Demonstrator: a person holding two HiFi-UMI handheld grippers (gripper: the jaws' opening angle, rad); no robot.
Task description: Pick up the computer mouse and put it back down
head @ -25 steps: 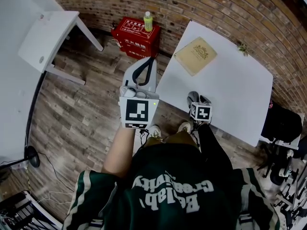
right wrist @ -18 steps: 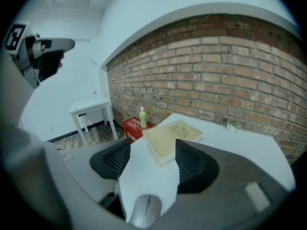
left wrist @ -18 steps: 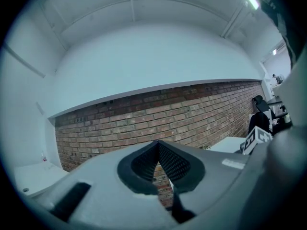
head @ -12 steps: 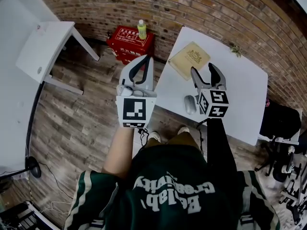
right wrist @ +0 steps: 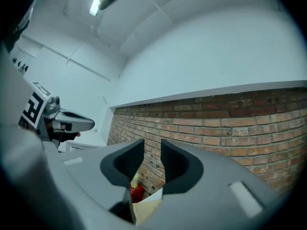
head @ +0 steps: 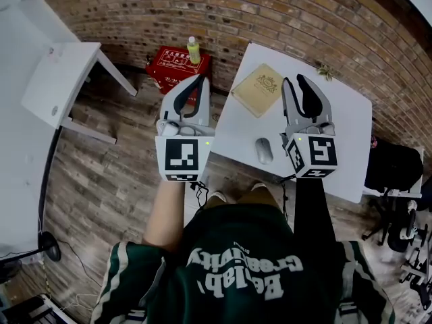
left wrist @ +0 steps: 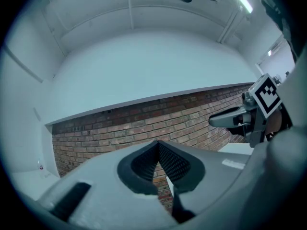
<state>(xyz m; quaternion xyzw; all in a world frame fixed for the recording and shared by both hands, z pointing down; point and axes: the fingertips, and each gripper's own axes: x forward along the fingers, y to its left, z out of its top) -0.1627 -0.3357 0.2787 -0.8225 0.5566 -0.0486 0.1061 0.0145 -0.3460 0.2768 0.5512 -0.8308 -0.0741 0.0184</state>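
A grey computer mouse (head: pixel 264 150) lies on the white table (head: pixel 337 140) near its front edge, untouched. My right gripper (head: pixel 294 79) is held high above the table, just right of the mouse in the head view, pointing level at the brick wall. Its jaws are closing; the right gripper view still shows a narrow gap between the tips (right wrist: pixel 152 148), with nothing in it. My left gripper (head: pixel 198 79) hangs over the floor left of the table, also level. Its jaws (left wrist: pixel 157 145) meet at the tips, empty.
A tan book (head: pixel 258 90) lies at the table's far left corner and a small plant sprig (head: pixel 324 71) at its back edge. On the floor by the wall stands a red box (head: pixel 174 66) with a bottle (head: pixel 194 49) on it. Another white table (head: pixel 57 79) stands left, dark gear (head: pixel 395 171) right.
My right gripper rose from below the table's front edge to high above the table and tipped level, and its jaws narrowed. The left gripper rose slightly. The mouse stayed put.
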